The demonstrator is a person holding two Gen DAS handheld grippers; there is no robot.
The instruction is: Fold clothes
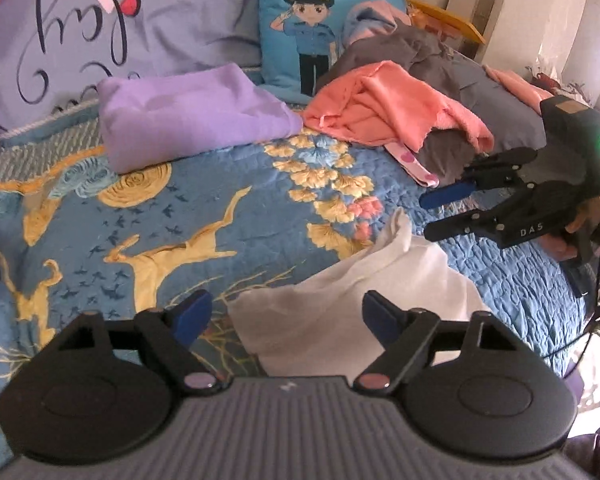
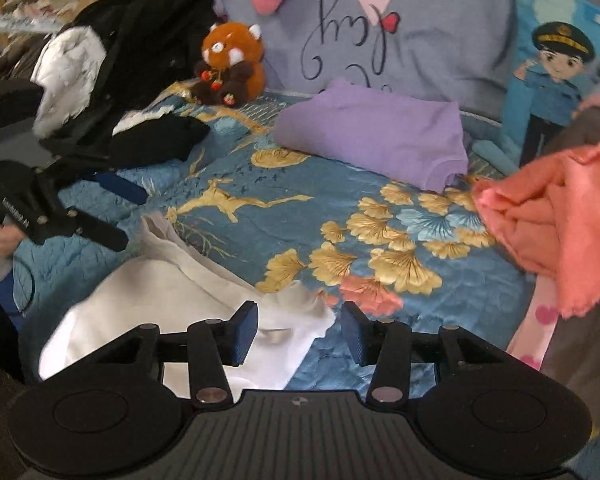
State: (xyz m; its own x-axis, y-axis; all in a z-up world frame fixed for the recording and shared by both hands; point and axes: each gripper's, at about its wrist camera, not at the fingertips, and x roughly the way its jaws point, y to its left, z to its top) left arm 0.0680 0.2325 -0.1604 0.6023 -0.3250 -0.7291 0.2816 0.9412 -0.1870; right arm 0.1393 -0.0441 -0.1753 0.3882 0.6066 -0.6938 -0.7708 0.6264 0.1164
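Plainly both grippers, left (image 1: 286, 316) and right (image 2: 300, 330), gape empty over the white cloth (image 2: 172, 300) near the bed's (image 1: 220, 184) front edge; a one-layer pinch could drag it crooked.

Two grippers are in view: the left gripper (image 1: 287, 320) and the right gripper (image 2: 299, 332), each with two blue-padded fingers. One white garment (image 2: 172, 300) lies near on the bed (image 2: 300, 216). One folded purple garment (image 2: 376, 132) sits farther back. One pink garment (image 1: 396, 108) is heaped at the far right on one grey garment (image 1: 400, 48). Two printed pillows stand at the far side: one lilac pillow (image 2: 420, 28) and one blue pillow (image 1: 312, 28). One plush toy (image 2: 230, 64) sits at the far left.
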